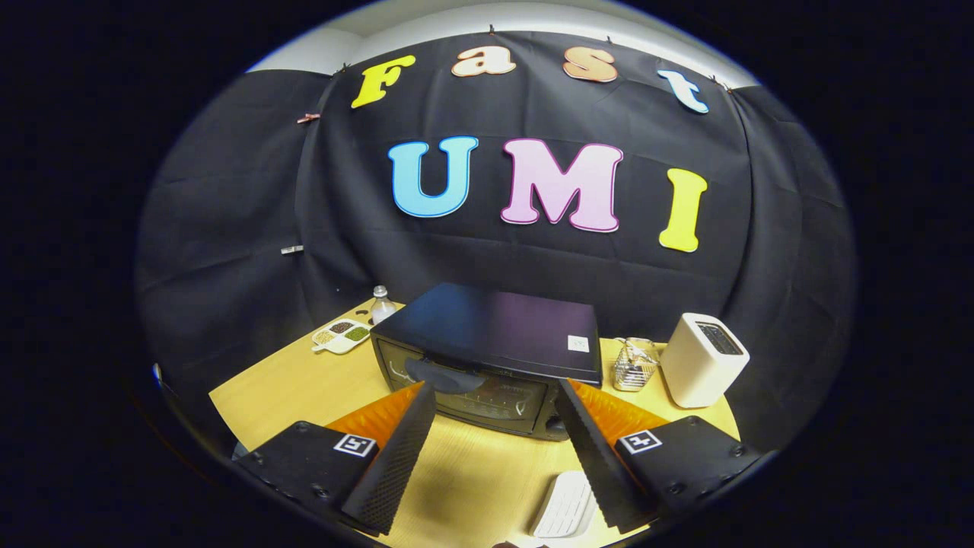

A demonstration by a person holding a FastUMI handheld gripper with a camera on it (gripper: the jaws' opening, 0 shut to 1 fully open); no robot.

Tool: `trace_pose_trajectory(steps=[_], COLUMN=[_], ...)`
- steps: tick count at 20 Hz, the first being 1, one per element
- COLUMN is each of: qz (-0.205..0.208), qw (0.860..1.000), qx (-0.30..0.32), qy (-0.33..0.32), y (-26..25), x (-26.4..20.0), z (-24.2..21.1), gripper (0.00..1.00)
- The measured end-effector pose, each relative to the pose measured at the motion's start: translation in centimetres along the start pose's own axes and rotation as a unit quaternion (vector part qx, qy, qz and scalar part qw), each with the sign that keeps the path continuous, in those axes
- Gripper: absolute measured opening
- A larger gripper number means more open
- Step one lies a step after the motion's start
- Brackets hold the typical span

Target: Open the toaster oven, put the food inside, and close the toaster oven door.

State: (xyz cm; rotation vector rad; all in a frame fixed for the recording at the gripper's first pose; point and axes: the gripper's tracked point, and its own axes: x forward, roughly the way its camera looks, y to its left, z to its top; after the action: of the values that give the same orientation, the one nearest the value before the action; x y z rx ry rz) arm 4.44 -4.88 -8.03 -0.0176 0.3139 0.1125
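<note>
A black toaster oven stands on the wooden table, its glass door shut and a dark handle across the door's top. My gripper is open and hovers above the table in front of the oven. Its two fingertips reach up to the door front, the left one close under the handle. Nothing sits between the fingers. A white ridged object lies on the table below the right finger, partly hidden by it.
Left of the oven lie a small white tray with compartments of food and a clear bottle. To the oven's right stand a wire holder and a white toaster. The table's left edge runs close by.
</note>
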Motion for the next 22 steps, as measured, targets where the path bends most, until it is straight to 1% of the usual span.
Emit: trace_pose_trajectory(steps=[6, 9, 15, 18, 20, 22], qz=[-0.024, -0.038, -0.066, -0.069, -0.066, -0.061], qw=[0.999, 0.998, 0.991, 0.989, 0.989, 0.990], qx=[0.014, 0.033, 0.030, 0.019, 0.011, 0.016], qy=[-0.021, -0.045, -0.110, -0.131, -0.131, -0.128], y=[-1.7, -2.2, -2.7, -2.3, -1.7, -0.9], x=[-1.4, -2.5, -6.5, -7.4, -7.3, -7.3], z=[2.3, 4.4, 9.0, 10.3, 10.1, 9.8], gripper=[0.99, 0.99, 0.99, 0.99, 0.99, 0.99])
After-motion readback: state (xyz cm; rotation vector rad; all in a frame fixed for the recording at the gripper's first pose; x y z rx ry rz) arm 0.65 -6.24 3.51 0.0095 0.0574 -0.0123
